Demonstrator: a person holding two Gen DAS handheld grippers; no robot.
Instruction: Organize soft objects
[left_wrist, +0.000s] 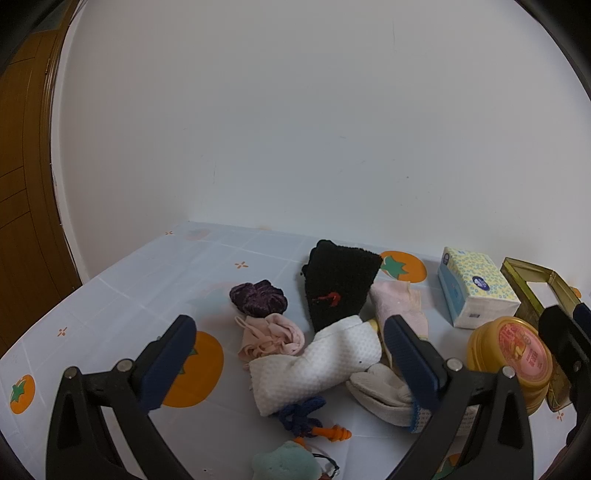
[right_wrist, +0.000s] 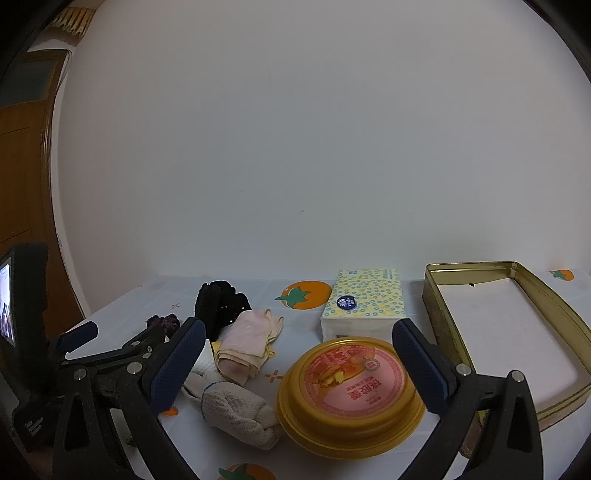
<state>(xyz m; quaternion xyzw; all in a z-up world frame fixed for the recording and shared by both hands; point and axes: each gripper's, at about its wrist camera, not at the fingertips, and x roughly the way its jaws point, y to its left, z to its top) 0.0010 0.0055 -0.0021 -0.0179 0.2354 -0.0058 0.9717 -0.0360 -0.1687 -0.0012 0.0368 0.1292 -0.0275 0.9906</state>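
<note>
From my left camera, the bottom edge of the frame cuts off a green spongy thing (left_wrist: 286, 463), so I cannot tell what it is. The gold tin box (left_wrist: 532, 284) at the right edge is partly hidden behind my other gripper's dark arm. A small yellow thing peeks out from under the white cloth (left_wrist: 314, 363), and I cannot make it out.

My left gripper (left_wrist: 290, 360) has its jaws spread wide, and they hold nothing. The pile of soft things sits in the middle of the frame, between and beyond the two fingers. The white cloth lies right in the gap. The pink cloth bundle (left_wrist: 269, 338) touches it on the left. Higher up are the purple scrunchie (left_wrist: 258, 297) and the black fuzzy cloth (left_wrist: 340, 282). A white knit glove (left_wrist: 384, 387) lies partly under the right finger. A blue cord (left_wrist: 301, 413) and orange earplugs (left_wrist: 330, 432) lie near the bottom.

My right gripper (right_wrist: 297, 363) is spread wide too, with nothing in it. The round gold tin (right_wrist: 351, 395) sits between its fingers. The soft pile is at the lower left of that frame, partly behind the left finger. The tissue pack (right_wrist: 362, 302) is up in the middle.
</note>
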